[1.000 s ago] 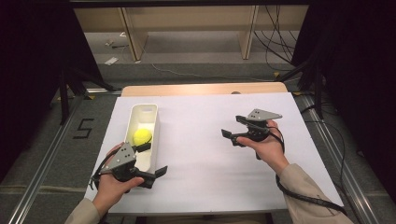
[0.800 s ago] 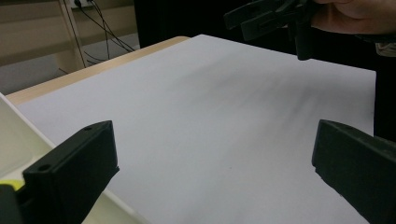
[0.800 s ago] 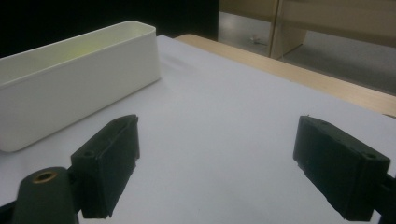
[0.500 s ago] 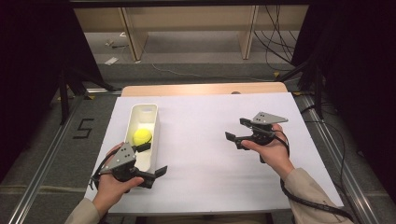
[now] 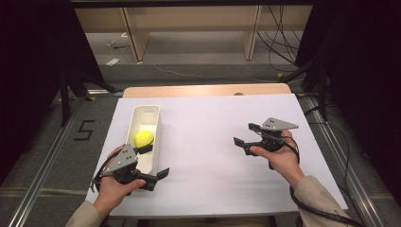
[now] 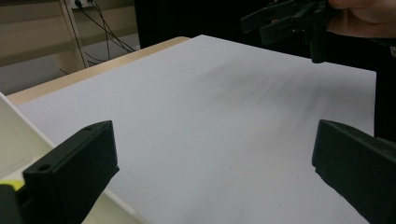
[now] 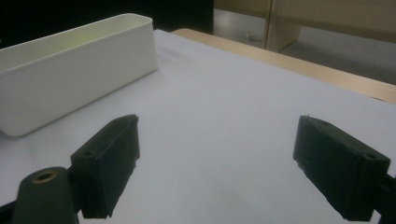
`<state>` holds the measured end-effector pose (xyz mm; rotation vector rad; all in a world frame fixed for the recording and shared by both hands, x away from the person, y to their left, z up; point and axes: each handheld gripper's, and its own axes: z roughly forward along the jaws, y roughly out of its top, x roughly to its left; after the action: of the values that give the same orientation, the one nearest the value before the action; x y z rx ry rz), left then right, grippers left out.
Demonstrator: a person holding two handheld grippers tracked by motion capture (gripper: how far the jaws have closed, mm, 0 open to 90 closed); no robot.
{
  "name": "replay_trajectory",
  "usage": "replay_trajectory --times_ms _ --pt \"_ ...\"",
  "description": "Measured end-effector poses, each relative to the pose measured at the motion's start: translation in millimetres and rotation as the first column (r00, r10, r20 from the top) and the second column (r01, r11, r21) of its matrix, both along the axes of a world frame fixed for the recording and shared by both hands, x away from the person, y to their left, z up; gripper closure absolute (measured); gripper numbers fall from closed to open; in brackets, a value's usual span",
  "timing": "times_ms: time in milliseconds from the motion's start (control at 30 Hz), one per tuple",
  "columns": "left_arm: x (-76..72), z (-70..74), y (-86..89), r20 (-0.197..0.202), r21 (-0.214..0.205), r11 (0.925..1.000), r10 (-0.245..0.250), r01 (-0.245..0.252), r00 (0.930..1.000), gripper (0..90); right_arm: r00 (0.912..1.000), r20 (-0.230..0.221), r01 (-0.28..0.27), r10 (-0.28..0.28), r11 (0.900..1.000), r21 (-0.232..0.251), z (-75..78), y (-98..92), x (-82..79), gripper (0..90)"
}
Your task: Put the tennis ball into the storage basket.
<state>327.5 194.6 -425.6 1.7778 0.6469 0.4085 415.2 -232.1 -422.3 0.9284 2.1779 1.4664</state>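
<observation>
A yellow ball (image 5: 144,138) was seen lying inside a long white bin (image 5: 156,142) on the white-covered table (image 5: 208,156), just ahead of the left gripper (image 5: 156,161) and partly behind its upper jaw. The left gripper, held in the person's left hand (image 5: 113,191) at the near end of the bin, was kept with its jaws spread wide and nothing between them; in the left gripper view only bare white table surface was framed in the gap, with the bin's pale wall (image 6: 14,140) lying outside the left-hand jaw. What may have been a sliver of the ball was glimpsed at that view's lower left edge, though too little was shown to be sure.

The right gripper (image 5: 243,135), gripped in the right hand (image 5: 279,156), was held well apart from the bin, its jaws pointed toward it. These jaws too were parted with nothing caught between them. In the right gripper view, the bin (image 7: 79,70) was seen beyond and outside the left-hand jaw, with empty table surface between the pads. The right gripper (image 6: 285,18) was also caught far beyond the left gripper's jaws.
</observation>
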Motion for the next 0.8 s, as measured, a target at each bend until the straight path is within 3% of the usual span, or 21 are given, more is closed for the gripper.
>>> replay_trajectory --times_ms 800 --pt "0.0 0.0 0.0 -0.003 -0.003 1.0 0.002 -0.002 1.0 0.0 0.9997 -0.012 0.019 -0.019 0.9998 -0.003 -8.9 -20.8 -18.5 15.7"
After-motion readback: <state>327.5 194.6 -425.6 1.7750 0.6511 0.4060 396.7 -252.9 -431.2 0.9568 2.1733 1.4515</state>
